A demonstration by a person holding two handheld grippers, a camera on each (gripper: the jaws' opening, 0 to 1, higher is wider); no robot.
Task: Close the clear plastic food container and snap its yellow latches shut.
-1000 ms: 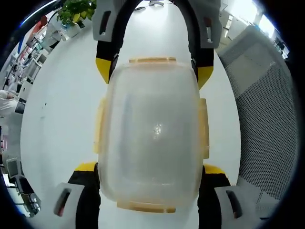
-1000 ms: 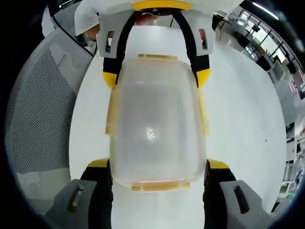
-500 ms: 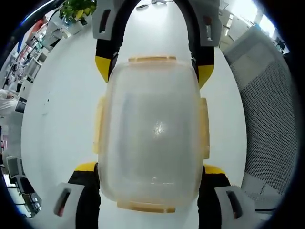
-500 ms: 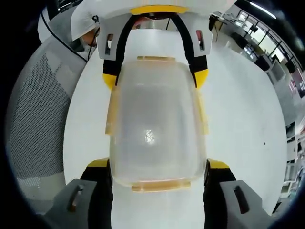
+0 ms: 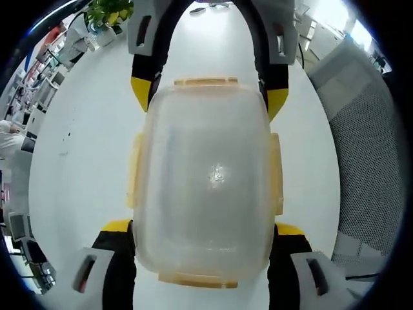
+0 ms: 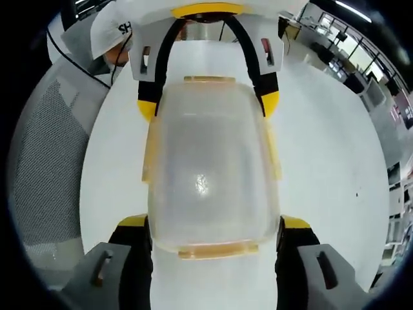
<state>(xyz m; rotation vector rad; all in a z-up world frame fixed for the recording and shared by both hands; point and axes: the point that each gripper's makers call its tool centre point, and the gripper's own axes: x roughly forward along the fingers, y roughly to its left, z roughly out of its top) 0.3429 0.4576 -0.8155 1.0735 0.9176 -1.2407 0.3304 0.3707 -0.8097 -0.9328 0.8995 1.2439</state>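
Note:
The clear plastic food container lies between both grippers, lid side toward the cameras, over the white table. Yellow latches run along its sides and ends. Whether they are snapped down I cannot tell. My left gripper is shut on the container's near end, its yellow-tipped jaws pressing both flanks. My right gripper clasps the far end the same way. In the right gripper view the container sits in my right gripper, with the left gripper at the opposite end.
A grey mesh chair stands at the table's edge, also seen in the right gripper view as the chair. A potted plant sits at the far end. A person in a white cap is behind the left gripper.
The table and chair have slid a little behind the container in both views, so both hands have shifted together. The container keeps its place between the jaws.

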